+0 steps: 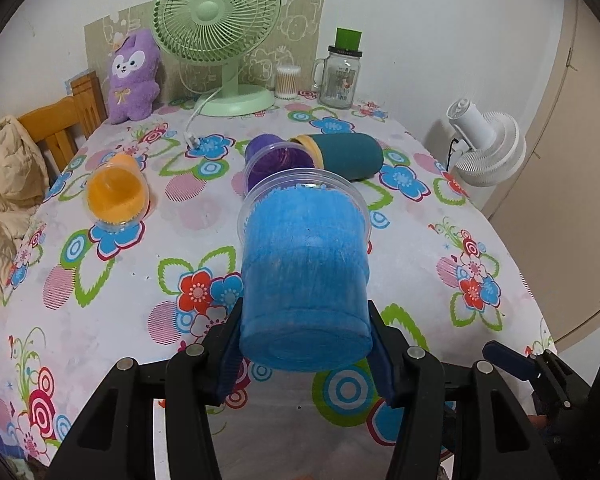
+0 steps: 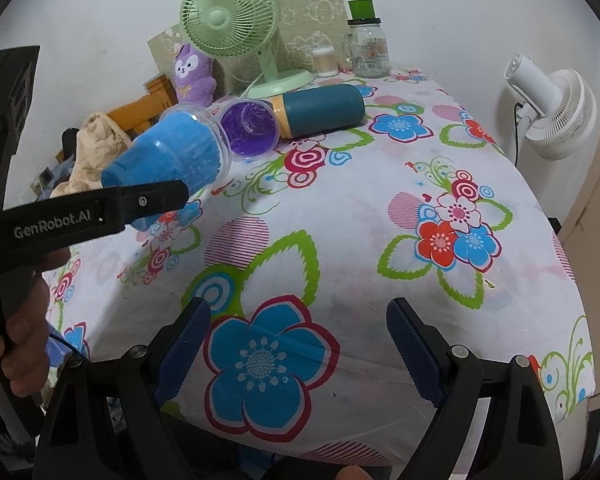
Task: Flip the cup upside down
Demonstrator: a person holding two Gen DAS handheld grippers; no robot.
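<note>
- The left gripper (image 1: 304, 354) holds the blue cup (image 1: 305, 276), its two fingers pressed against the cup's sides close to the closed base.
- The blue cup is lifted off the bench (image 1: 400, 248) and lies tilted, base toward the camera and clear rim pointing away and slightly up; from the right wrist view it hangs in the air over the left part of the bench.
- The right gripper (image 2: 298, 348) is spread wide with nothing between its fingers, above a large blue flower printed on the cloth.
- The bench is covered with a white cloth printed with flowers.
- Farther out, an orange cup (image 1: 114, 192) lies on its side on the left part of the bench, well apart from the others.
- Just past the blue cup, a purple cup (image 1: 278, 162) lies on its side, mouth toward the camera.
- A dark teal bottle (image 1: 346, 154) with a yellow collar lies on its side just beside the purple cup; whether they touch cannot be told.
- At the far edge stand a green fan (image 1: 218, 32), a purple plush toy (image 1: 134, 76), a tub of cotton swabs (image 1: 287, 82) and a glass jar (image 1: 339, 78) with a green cap.
- A white fan (image 1: 486, 148) stands off the bench to the right.
</note>
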